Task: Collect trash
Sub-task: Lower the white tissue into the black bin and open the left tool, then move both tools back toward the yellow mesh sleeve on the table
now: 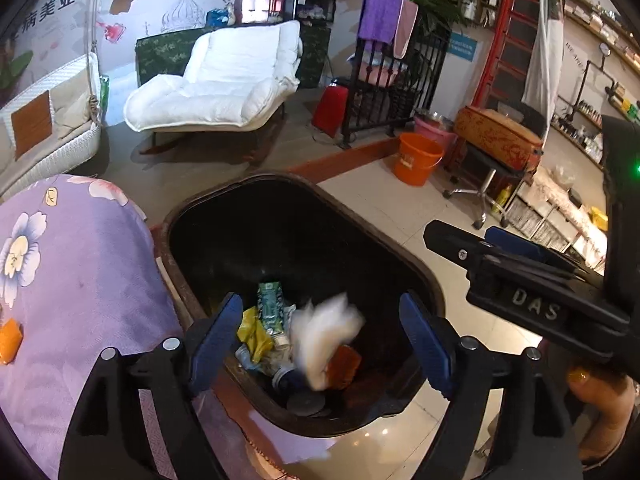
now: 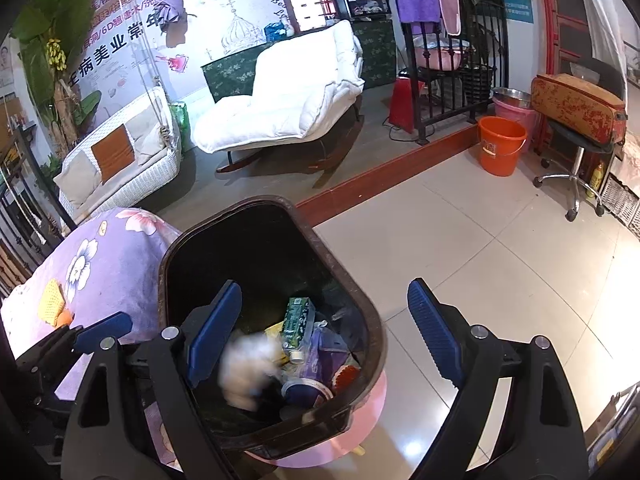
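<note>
A dark brown trash bin (image 1: 400, 240) stands on the tiled floor, holding a green carton (image 1: 270, 308), a yellow wrapper (image 1: 252, 332), an orange packet (image 1: 344, 364) and cups. My left gripper (image 1: 320, 304) hangs open over the bin's mouth. A blurred white tissue (image 1: 320, 336) lies below its jaws, touching neither pad. My right gripper (image 2: 325, 292) is open and empty over the bin (image 2: 372, 320), where the same tissue (image 2: 250, 368) shows blurred beside the carton (image 2: 298, 320). The right gripper (image 1: 468, 236) also appears at the right of the left wrist view.
Purple floral bedding (image 1: 72, 280) presses against the bin's left side, with a small orange piece (image 1: 10, 340) on it. An orange bucket (image 2: 500, 144), a wheeled stool (image 2: 576, 160) and a white lounge chair (image 2: 288, 100) stand beyond. A hand (image 1: 600, 400) holds the right gripper.
</note>
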